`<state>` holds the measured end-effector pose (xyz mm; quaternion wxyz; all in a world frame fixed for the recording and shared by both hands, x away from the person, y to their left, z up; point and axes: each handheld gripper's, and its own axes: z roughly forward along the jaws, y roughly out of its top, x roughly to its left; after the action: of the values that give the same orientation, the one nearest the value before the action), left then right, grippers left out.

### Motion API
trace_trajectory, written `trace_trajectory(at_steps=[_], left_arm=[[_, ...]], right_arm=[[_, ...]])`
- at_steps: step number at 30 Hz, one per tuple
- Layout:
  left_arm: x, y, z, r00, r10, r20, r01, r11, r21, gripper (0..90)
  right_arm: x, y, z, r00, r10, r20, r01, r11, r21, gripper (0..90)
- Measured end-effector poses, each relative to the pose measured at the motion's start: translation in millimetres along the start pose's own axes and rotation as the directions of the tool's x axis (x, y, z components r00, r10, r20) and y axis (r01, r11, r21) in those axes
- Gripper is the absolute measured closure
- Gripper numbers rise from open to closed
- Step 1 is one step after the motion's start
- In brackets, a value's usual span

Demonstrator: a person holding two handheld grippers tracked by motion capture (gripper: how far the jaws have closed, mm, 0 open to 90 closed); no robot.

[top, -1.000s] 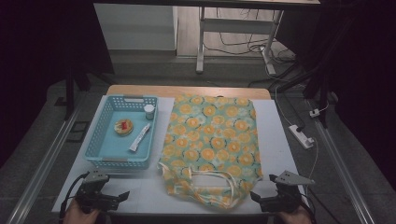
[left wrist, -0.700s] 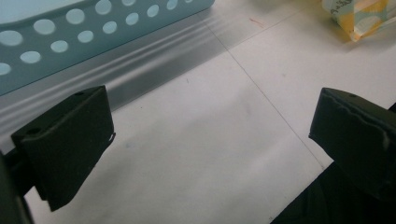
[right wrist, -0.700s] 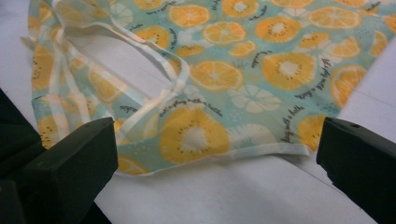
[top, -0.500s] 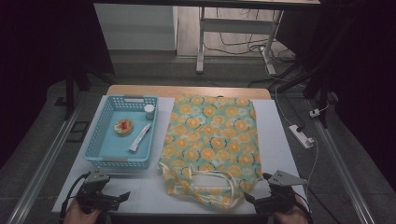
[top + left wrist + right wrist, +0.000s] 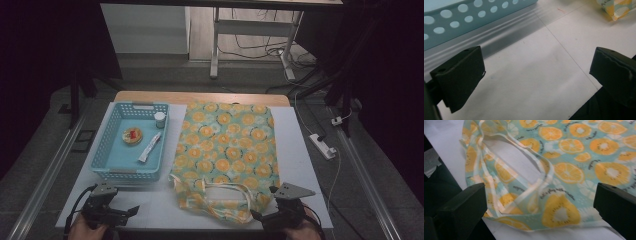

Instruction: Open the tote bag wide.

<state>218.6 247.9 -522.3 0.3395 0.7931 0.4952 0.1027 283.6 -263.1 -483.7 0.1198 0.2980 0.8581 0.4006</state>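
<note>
At the near left corner of the white table (image 5: 310, 150), the left gripper (image 5: 131, 211) rests low in the person's hand, its jaws spread wide with nothing between them. In the left gripper view its jaws stand over bare white tabletop, with the basket's wall just ahead of them.

The blue basket (image 5: 112, 148) with round holes in its walls sits on the left part of the table, just beyond the left gripper. Inside it lie a small round dish with something red and yellow (image 5: 132, 135), a white tube (image 5: 150, 147) set at a slant, and a small white-capped jar (image 5: 159, 119) at the far right corner.

Just right of the basket, a cloth bag (image 5: 225, 150) printed with orange slices lies flat down the middle of the table, its mouth and white handles (image 5: 227, 192) turned toward the near edge.

At the near right, the right gripper (image 5: 259, 216) sits close to the bag's near right corner, jaws wide apart and holding nothing. In the right gripper view the bag's rumpled mouth and a handle loop (image 5: 534, 167) lie straight ahead between the jaws.
</note>
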Motion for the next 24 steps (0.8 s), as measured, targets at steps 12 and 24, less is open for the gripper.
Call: trace_trajectory(at_steps=[12,24], left_arm=[[0.2,-0.1,-0.5,1.0000,-0.002,0.000,0.002,1.0000,-0.008,0.0],[1.7,0.4,-1.4,1.0000,-0.008,-0.005,0.008,0.9995,-0.032,0.0]], right_arm=[[13.2,10.9,14.1,0.9987,-0.017,-0.047,0.017,1.000,0.012,0.0],[25.8,23.1,33.5,0.9948,-0.026,-0.099,0.028,0.999,0.023,0.0]])
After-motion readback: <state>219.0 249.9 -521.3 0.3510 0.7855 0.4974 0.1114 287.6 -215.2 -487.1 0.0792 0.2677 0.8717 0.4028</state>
